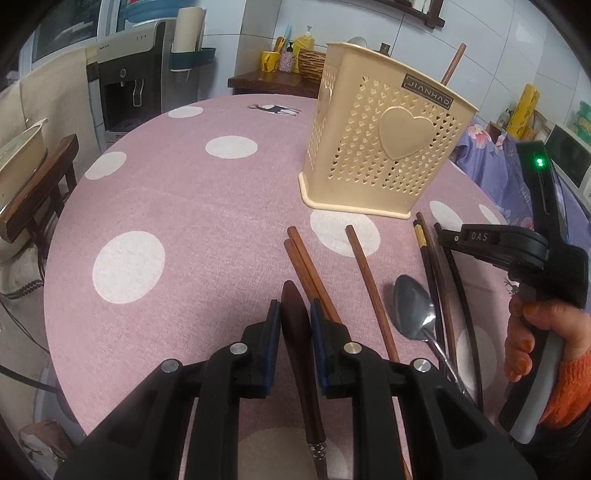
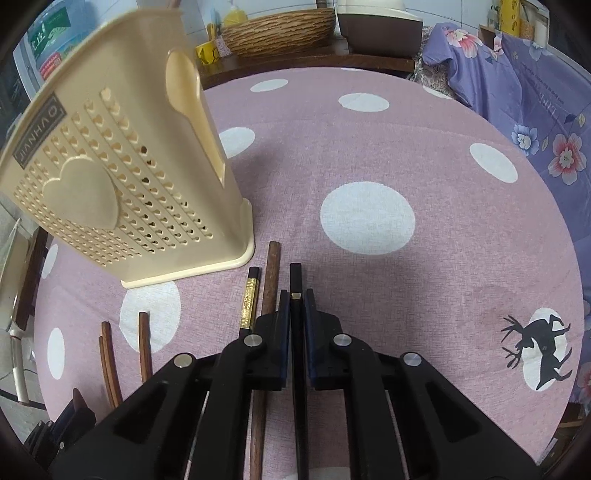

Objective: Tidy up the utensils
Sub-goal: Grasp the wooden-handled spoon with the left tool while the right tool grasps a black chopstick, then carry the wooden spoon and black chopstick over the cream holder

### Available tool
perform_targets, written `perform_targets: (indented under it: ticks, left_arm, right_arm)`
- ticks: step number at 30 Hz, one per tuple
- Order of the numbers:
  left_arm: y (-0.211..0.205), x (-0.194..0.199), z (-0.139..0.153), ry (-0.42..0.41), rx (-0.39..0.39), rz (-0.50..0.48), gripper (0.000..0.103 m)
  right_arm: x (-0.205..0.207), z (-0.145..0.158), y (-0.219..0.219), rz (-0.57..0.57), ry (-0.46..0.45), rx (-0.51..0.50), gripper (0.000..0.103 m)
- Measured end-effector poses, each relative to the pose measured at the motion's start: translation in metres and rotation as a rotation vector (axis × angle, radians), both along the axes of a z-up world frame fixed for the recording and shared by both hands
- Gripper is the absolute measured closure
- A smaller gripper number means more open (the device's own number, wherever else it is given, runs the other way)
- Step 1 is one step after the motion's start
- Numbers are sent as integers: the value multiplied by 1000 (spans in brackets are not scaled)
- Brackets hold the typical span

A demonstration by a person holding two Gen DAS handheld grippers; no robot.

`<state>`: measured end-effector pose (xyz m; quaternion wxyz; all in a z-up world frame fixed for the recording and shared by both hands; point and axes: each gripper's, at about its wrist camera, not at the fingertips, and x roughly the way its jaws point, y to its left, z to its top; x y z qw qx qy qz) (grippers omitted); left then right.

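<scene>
A cream perforated utensil holder stands on the pink dotted table; one brown chopstick sticks out of its top. It also shows in the right wrist view. My left gripper is shut on a dark wooden spoon lying on the cloth. My right gripper is shut on a black chopstick; the gripper also shows in the left wrist view. Brown chopsticks, a metal spoon and a black gold-banded chopstick lie in front of the holder.
The round table carries a pink cloth with white dots. A wooden side shelf with a woven basket stands behind it. A purple floral cloth hangs at the right. A chair and a water dispenser stand at the left.
</scene>
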<state>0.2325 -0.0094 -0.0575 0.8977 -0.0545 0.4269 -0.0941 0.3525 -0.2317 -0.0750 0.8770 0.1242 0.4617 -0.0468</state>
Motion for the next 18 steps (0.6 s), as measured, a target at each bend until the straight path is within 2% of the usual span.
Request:
perform_targets:
  ticks: [9,18]
  left_arm:
    - [8,-6,19,-49,-41,2,86]
    - [24,-13,59,-164,-54,31,87]
  right_arm:
    - [-32,30,-13,30,-110,86,95]
    - [-89,94,-42,56,-326,104,95]
